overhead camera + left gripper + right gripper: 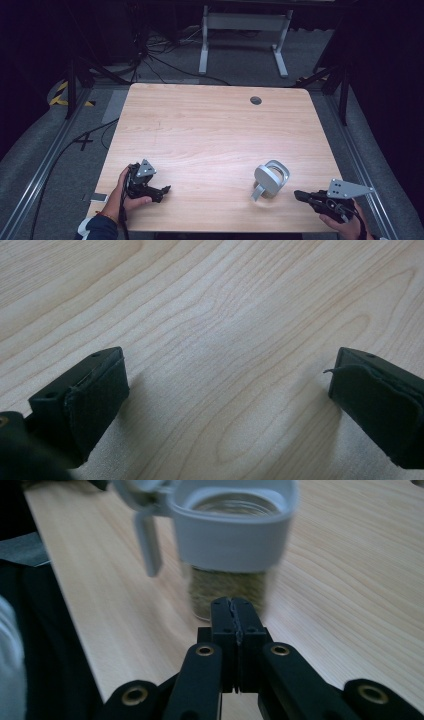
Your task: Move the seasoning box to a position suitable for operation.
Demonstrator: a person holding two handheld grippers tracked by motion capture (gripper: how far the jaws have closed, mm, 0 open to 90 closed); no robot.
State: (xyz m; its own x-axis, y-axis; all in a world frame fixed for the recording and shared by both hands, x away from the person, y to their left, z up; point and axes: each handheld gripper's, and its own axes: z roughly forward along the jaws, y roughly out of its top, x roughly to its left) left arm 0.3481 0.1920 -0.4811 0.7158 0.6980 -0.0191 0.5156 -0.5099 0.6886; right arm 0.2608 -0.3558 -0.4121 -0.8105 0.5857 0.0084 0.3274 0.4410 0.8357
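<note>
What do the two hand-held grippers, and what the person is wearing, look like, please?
Both grippers, left and right, are black, each topped by a grey three-cornered plate with small holes. The jaws carry black pads; brass-coloured rivets mark the right one's linkage. A black cable trails from the left. A dark blue sleeve covers the left forearm.

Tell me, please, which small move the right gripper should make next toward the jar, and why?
Probably open its jaws first. The right gripper is shut, its jaws pressed together, and points at the glass jar, close but apart from it. The jar's grey flip lid hangs open to one side. Shut jaws cannot go around the jar. The left gripper is open, over bare table.
</note>
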